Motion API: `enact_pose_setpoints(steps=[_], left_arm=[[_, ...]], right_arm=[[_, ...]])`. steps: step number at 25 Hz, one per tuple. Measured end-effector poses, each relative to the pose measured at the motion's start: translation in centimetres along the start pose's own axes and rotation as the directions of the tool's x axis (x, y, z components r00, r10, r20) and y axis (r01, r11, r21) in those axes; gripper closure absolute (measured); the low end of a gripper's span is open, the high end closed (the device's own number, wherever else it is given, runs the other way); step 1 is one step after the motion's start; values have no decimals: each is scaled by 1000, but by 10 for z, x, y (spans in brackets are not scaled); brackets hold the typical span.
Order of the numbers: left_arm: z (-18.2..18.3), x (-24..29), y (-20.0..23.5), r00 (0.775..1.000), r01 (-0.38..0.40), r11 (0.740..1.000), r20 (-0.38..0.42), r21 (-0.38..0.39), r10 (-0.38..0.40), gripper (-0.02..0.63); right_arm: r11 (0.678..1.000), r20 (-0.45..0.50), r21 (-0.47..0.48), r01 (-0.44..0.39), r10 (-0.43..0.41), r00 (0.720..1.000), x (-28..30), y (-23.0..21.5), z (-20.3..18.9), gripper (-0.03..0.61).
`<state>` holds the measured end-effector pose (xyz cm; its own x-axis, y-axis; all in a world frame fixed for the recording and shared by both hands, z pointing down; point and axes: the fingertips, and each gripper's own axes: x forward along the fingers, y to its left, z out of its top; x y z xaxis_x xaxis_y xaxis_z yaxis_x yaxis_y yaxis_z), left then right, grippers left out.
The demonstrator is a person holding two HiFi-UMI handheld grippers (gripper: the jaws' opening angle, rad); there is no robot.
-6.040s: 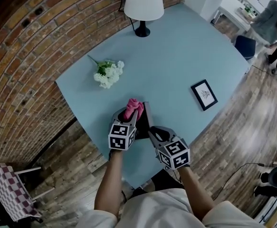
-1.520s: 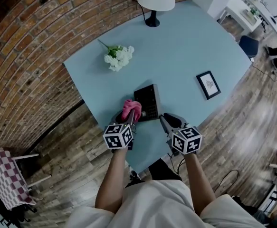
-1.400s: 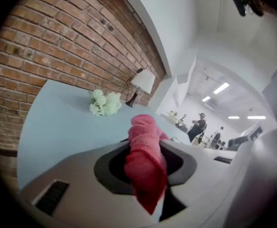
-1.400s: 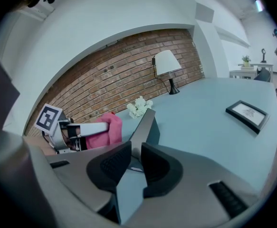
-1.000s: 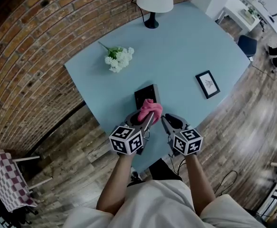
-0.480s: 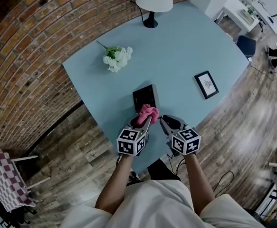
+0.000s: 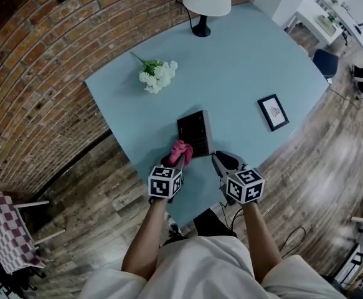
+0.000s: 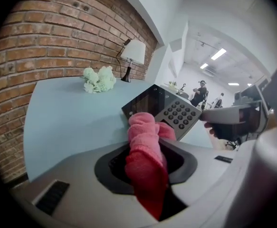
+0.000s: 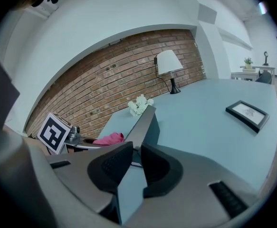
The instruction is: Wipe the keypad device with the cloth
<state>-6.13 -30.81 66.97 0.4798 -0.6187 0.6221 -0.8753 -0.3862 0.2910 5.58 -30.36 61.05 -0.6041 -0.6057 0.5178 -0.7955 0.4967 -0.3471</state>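
The dark keypad device (image 7: 193, 133) lies on the blue table (image 7: 249, 55) near its front corner; its grey keys (image 8: 180, 115) and dark screen show in the left gripper view. My left gripper (image 7: 177, 160) is shut on a bunched pink cloth (image 7: 180, 151), which rests at the device's near left corner (image 8: 145, 141). My right gripper (image 7: 218, 161) is shut on the device's near right edge; in the right gripper view the device (image 9: 146, 124) stands edge-on between the closed jaws (image 9: 134, 167), with the cloth (image 9: 108, 138) beyond on the left.
White flowers (image 7: 157, 75) lie at the table's far left, a lamp (image 7: 205, 1) stands at the back, and a framed picture (image 7: 273, 111) lies to the right. A brick wall runs along the left. The table's front corner is just under my grippers. A checkered chair (image 7: 5, 235) stands at lower left.
The left gripper has dragged the pink cloth leftward and toward me, from the middle of the device's near end to its near left corner. The right gripper has kept its hold.
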Motion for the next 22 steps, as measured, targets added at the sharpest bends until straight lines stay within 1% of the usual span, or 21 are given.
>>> enact_pose_setpoints(steps=[3, 5, 7, 10, 12, 15, 17, 20, 22], left_arm=[[-4, 3, 8, 999, -34, 998, -28, 49, 35, 471], [-10, 4, 18, 996, -66, 996, -51, 64, 69, 472], [-15, 2, 25, 995, -81, 995, -60, 61, 84, 472], [-13, -7, 28, 996, -81, 996, -34, 49, 83, 482], [-6, -18, 26, 997, -72, 996, 3, 50, 72, 485], [9, -48, 19, 995, -47, 998, 91, 47, 43, 485], [21, -72, 12, 988, -36, 998, 154, 50, 28, 485], [41, -111, 1, 971, -21, 998, 238, 66, 5, 485], [50, -138, -8, 960, -15, 996, 280, 91, -11, 483]], right_arm=[[999, -2, -20, 43, -43, 999, 0, -1, 0, 502], [997, -3, -32, 66, -66, 998, 1, -1, 0, 501], [996, 4, -32, 79, -79, 997, -4, 0, 3, 491], [995, 36, -31, 91, -90, 995, -17, 3, 17, 491], [993, 67, -49, 108, -105, 992, -27, 8, 29, 491], [988, 120, -83, 133, -122, 985, -44, 23, 46, 491], [985, 157, -110, 132, -114, 981, -59, 39, 55, 491], [975, 189, -187, 121, -85, 978, -82, 69, 63, 489], [965, 201, -222, 139, -94, 975, -100, 85, 65, 491]])
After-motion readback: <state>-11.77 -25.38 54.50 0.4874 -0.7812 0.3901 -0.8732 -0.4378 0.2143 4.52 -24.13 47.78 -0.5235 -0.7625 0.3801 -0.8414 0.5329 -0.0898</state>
